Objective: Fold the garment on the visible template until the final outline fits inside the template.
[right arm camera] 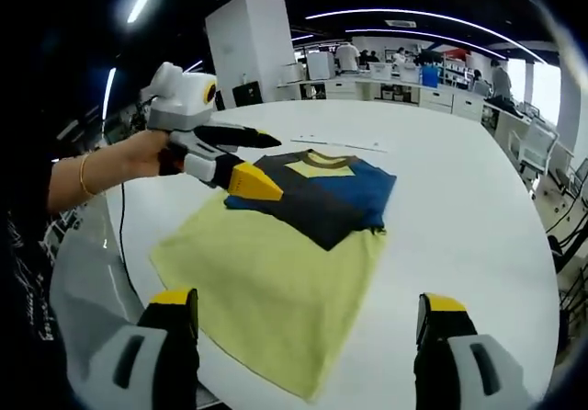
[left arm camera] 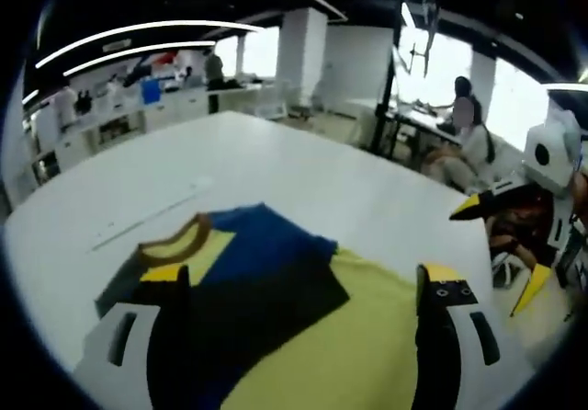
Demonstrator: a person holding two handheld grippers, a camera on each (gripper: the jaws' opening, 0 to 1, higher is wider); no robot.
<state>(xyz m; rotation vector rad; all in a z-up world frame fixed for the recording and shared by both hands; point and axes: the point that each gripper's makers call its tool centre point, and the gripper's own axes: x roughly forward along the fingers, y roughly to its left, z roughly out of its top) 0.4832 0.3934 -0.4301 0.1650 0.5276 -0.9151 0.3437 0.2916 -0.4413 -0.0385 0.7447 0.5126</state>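
Note:
A T-shirt (right arm camera: 276, 281) lies flat on the white table (right arm camera: 459, 208), yellow over its lower part, black and blue toward the brown collar (right arm camera: 322, 160). In the left gripper view the T-shirt (left arm camera: 340, 336) lies right under my left gripper (left arm camera: 303, 286), which is open and holds nothing. The right gripper view shows that left gripper (right arm camera: 273, 165), held by a hand, hovering open over the shirt's left shoulder. My right gripper (right arm camera: 308, 309) stands open above the hem end, and its yellow-tipped jaws (left arm camera: 496, 256) hang off the table's right edge. Faint marked lines (left arm camera: 147, 222) run beyond the collar.
The table's curved edge (right arm camera: 119, 244) runs close along the shirt's left side. A white pillar (right arm camera: 253, 47), counters and desks stand at the back. A person sits at a desk (left arm camera: 464, 107), and chairs (right arm camera: 537, 148) stand to the right.

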